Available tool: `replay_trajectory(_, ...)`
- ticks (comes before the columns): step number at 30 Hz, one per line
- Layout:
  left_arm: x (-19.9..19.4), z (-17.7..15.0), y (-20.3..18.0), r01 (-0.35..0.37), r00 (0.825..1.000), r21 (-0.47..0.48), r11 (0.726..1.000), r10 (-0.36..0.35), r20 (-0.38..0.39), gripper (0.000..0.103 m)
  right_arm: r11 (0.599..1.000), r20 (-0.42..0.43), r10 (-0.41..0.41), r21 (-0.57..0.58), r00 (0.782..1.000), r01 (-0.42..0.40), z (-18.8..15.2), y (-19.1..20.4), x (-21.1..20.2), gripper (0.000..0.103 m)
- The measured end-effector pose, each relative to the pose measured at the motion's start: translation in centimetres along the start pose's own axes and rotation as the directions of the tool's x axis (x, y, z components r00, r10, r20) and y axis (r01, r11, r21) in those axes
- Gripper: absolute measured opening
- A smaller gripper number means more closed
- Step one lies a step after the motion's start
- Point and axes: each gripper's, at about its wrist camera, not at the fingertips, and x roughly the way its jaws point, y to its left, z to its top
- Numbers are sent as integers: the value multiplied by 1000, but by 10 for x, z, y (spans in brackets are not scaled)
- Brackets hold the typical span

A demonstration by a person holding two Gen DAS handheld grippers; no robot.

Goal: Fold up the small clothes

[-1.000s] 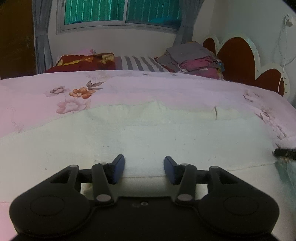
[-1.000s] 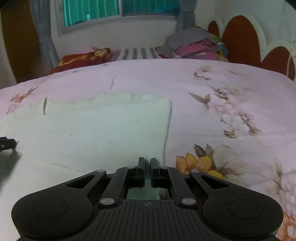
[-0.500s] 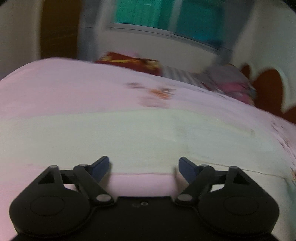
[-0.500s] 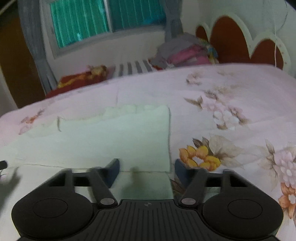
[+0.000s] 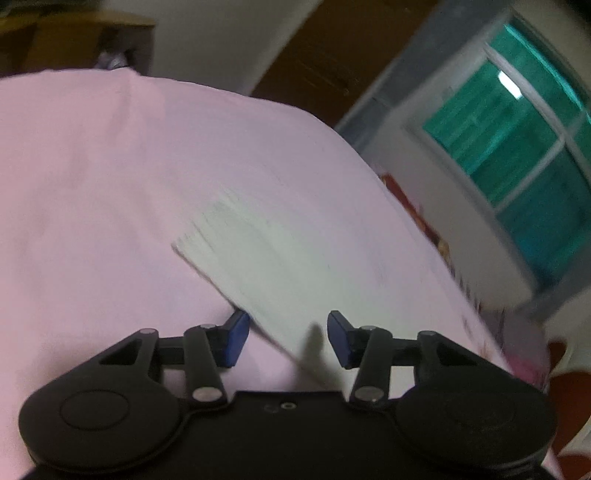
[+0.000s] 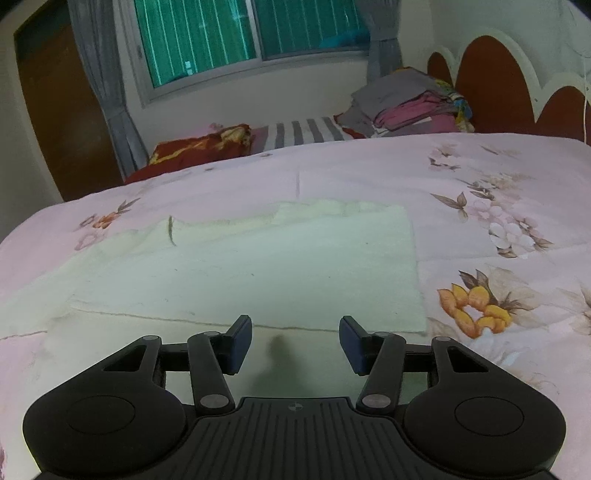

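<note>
A pale cream cloth [image 6: 258, 266] lies spread flat on the pink floral bedspread [image 6: 498, 177], folded over itself so that a top layer ends in a straight near edge running across the right wrist view just ahead of the fingertips, with a lower layer carrying on beneath it toward the camera. Its far edge is rumpled and uneven, and its right side ends in a clean straight line beside an orange printed flower. The right gripper [image 6: 295, 341] hovers low over the near part of the cloth, jaws wide apart and holding nothing, its shadow falling on the fabric between them. In the left wrist view, which is tilted and blurred, the same cloth [image 5: 266, 273] shows as a pale slanted shape on the pink cover, one corner pointing away to the left; the left gripper [image 5: 287, 341] also has its jaws spread apart and empty, with the cloth's near edge running diagonally between the blue pads [image 5: 236, 338]. Whether either gripper touches the fabric cannot be told. Farther back on the bed sit a red patterned pillow [image 6: 199, 147], a grey striped pillow [image 6: 303, 133] and a pile of folded clothes [image 6: 410, 103] against the scalloped red headboard [image 6: 491, 77], below a green-lit window [image 6: 251, 33] with grey curtains
</note>
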Motion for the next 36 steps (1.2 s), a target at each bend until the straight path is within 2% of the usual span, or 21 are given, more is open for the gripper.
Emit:
replay_trajectory(3, 10, 13, 15, 31, 999, -108, 994, -28, 24, 41, 999, 4, -17, 35, 1000, 17, 3, 0, 3, 53)
replay_trajectory(7, 17, 14, 33, 55, 998, -232, 971, -50, 29, 16, 998, 12, -33, 60, 999, 32, 7, -6, 1, 53)
replay_trajectory(10, 20, 9, 38, 59, 998, -261, 964, -53, 29, 4, 997, 14, -47, 64, 999, 46, 7, -10, -2, 53)
replay_trajectory(14, 6, 0, 19, 47, 998, -173, 984, -39, 51, 3, 995, 13, -69, 69, 998, 68, 9, -16, -3, 53)
replay_trajectory(19, 12, -7, -44, 148, 989, -42, 988, -147, 16, 3, 993, 26, -76, 90, 997, 74, 10, -24, -5, 53)
replay_trajectory(22, 21, -28, -102, 234, 971, 63, 970, -231, -53, 3, 992, 32, -83, 102, 996, 80, 10, -28, -8, 53)
replay_trajectory(25, 30, -53, -152, 309, 948, 151, 939, -292, -128, 3, 990, 36, -86, 116, 996, 81, 11, -34, -9, 53)
replay_trajectory(29, 41, -94, -218, 400, 909, 256, 880, -345, -232, 3, 988, 45, -82, 136, 996, 75, 13, -44, -15, 53)
replay_trajectory(32, 44, -129, -266, 464, 875, 333, 821, -368, -314, 3, 986, 55, -81, 150, 995, 72, 14, -53, -21, 53)
replay_trajectory(36, 39, -181, -311, 517, 844, 427, 742, -361, -396, 3, 981, 66, -83, 178, 994, 70, 13, -67, -29, 53)
